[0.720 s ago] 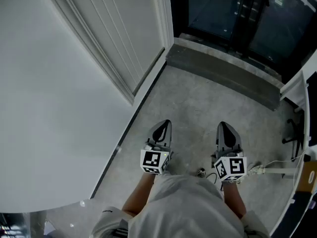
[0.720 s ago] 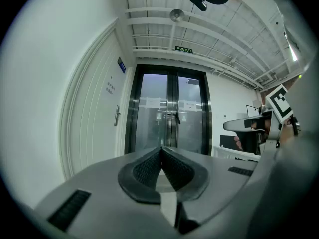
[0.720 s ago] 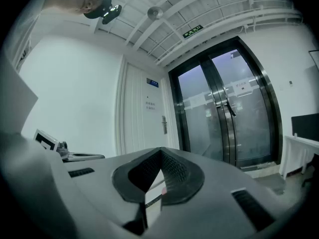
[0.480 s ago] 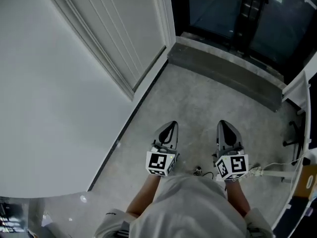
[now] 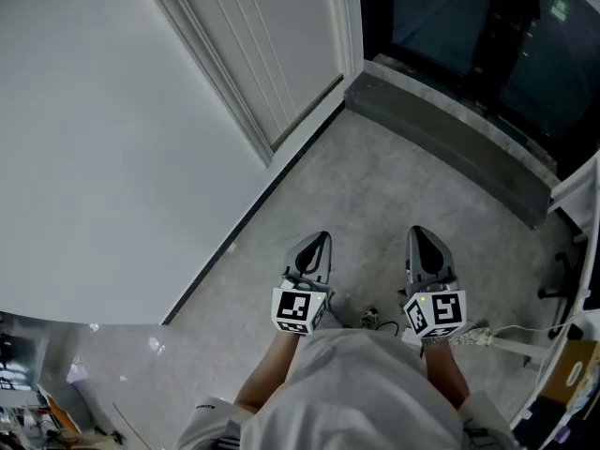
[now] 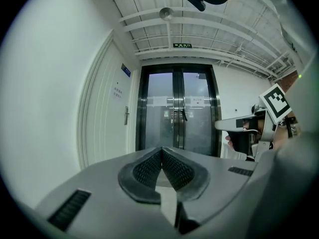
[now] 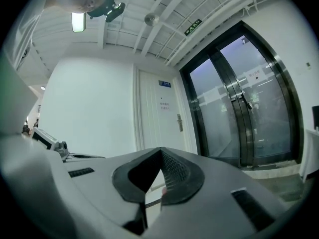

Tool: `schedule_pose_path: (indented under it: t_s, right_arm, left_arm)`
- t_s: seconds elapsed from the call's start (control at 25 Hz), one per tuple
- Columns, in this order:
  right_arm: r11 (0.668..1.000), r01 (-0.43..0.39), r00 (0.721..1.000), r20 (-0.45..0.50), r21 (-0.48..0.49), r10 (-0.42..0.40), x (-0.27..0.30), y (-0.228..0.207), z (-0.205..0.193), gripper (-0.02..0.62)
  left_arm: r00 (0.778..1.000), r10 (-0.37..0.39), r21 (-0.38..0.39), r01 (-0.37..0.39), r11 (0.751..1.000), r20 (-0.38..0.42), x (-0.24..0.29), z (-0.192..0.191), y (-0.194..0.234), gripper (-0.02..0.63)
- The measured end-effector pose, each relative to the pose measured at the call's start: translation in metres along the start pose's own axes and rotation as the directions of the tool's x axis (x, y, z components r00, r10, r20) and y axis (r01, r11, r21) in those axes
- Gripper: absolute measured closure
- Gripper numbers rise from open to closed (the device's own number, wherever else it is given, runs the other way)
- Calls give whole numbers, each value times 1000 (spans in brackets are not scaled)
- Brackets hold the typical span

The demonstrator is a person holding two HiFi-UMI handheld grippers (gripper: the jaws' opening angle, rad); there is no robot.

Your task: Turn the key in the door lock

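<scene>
While both claws are held level and side by side above the grey floor [image 5: 375, 186], nothing is gripped by either. The left claw [image 5: 317, 240] is shown clenched in the left gripper view: its ribbed pads [image 6: 147, 168] are pressed together at the tips, and nothing is caught between them. The right claw [image 5: 420, 234] is clenched likewise in its own view, and its pads [image 7: 174, 171] are met at the tips with nothing between.

The white door [image 5: 281, 36] is found ahead and to the left, well apart from both claws, and is set into the white wall [image 5: 112, 139]. Its lever handle [image 6: 126, 115] is seen on the edge nearest the glass double doors [image 6: 177, 108]. The lock and any key by it are too small to be made out. A blue plate [image 7: 165, 84] is fixed high on the door panel.

The glass double doors are framed in black, just beside the white door on its right. A green sign [image 6: 183, 45] is hung from the ceiling above them. A raised grey sill [image 5: 441, 139] is laid along the floor before the glass.
</scene>
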State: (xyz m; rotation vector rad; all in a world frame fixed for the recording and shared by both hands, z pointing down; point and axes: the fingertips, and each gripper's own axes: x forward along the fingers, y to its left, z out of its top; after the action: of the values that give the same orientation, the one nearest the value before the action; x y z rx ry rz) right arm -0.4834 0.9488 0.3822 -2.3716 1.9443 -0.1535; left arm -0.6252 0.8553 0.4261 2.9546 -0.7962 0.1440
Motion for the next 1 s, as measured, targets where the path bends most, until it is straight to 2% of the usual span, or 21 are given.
schedule_pose_path:
  t_s: [0.16, 0.28, 0.36, 0.56, 0.76, 1.0]
  right_arm:
    - [999, -37, 999, 4, -29, 37, 13, 26, -4, 604]
    - [999, -43, 999, 5, 12, 43, 27, 41, -5, 604]
    - [999, -37, 999, -4, 38, 37, 35, 52, -4, 604]
    - [1000, 7, 1000, 4, -11, -7, 61, 78, 3, 604]
    - [998, 61, 998, -6, 22, -61, 72, 79, -5, 604]
    - [997, 73, 997, -13, 19, -72, 98, 78, -9, 604]
  left_arm:
    - [999, 35, -8, -34, 999, 12, -11, 3, 23, 597]
    - [999, 41, -21, -41, 999, -13, -19, -1, 41, 597]
    - [999, 39, -34, -40, 999, -7, -23, 3, 57, 597]
    - [1000, 27, -44, -27, 999, 11, -17, 10, 103, 597]
    - [998, 41, -69, -38, 997, 45, -10, 16, 119, 597]
    - [1000, 2, -78, -2, 997, -1, 10, 4, 132, 597]
